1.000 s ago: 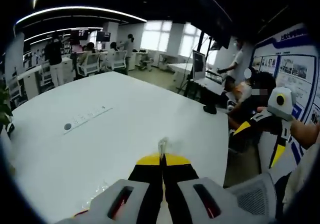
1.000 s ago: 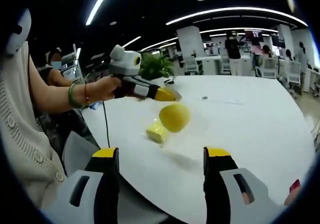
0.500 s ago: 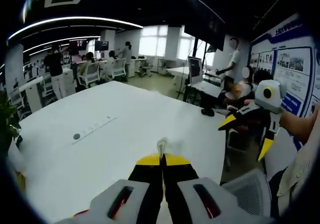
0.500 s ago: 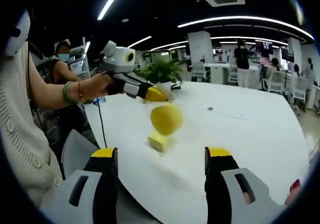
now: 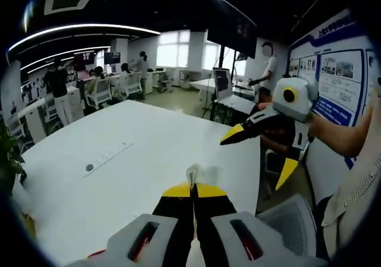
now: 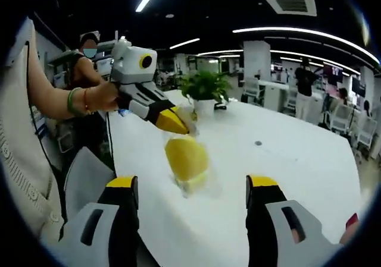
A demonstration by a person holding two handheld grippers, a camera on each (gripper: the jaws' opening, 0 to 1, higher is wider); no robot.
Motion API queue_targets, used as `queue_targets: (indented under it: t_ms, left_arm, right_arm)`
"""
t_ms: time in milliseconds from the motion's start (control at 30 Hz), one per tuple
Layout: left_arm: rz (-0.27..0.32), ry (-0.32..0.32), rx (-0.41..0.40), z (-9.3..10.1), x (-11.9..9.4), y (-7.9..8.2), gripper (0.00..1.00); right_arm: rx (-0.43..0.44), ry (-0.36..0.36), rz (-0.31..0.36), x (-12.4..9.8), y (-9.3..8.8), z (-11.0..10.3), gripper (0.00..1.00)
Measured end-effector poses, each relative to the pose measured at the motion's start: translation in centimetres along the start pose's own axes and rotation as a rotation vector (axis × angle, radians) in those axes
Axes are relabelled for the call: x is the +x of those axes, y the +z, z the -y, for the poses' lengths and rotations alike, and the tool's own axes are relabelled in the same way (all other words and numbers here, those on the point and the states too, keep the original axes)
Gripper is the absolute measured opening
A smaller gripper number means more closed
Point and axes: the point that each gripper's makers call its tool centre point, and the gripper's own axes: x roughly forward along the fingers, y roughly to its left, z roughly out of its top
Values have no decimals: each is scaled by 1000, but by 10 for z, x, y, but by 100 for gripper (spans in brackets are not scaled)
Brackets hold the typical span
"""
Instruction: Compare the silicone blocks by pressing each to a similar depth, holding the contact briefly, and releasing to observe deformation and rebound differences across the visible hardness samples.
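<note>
A rounded yellow silicone block [image 6: 186, 155] hangs in a clear plastic bag above the white table [image 6: 297, 178]. My left gripper [image 6: 180, 126] is shut on the top of that bag; a bit of clear plastic [image 5: 192, 175] sticks out of its closed yellow tips [image 5: 193, 189]. Just below the hanging block, a paler yellow block [image 6: 193, 184] seems to rest on the table. My right gripper [image 6: 191, 181] stands open, with both blocks ahead between its jaws, apart from them. From the left gripper view, the right gripper [image 5: 252, 163] is open over the table's right edge.
A potted plant [image 6: 205, 87] stands at the table's far end. A socket strip [image 5: 113, 154] and a round grommet [image 5: 89, 167] lie in the tabletop [image 5: 149, 136]. A grey chair [image 5: 292, 228] stands by the near edge. People, desks and a monitor [image 5: 221, 82] fill the room behind.
The right gripper has come nearer to the left one, above the table edge. In the right gripper view the hanging block is larger and now covers most of the paler block.
</note>
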Motion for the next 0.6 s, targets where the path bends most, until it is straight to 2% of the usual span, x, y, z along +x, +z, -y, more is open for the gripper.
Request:
queue_targets:
  t_ms: [167, 300, 600]
  left_arm:
    - [-8, -6, 11, 1, -3, 0, 0]
    - [-7, -19, 9, 2, -6, 1, 0]
    - [-26, -43, 15, 2, -7, -4, 0]
  right_arm:
    - [-38, 56, 17, 25, 9, -3, 66]
    - [-43, 94, -21, 42, 5, -4, 65]
    - [-70, 172, -74, 78, 3, -8, 56]
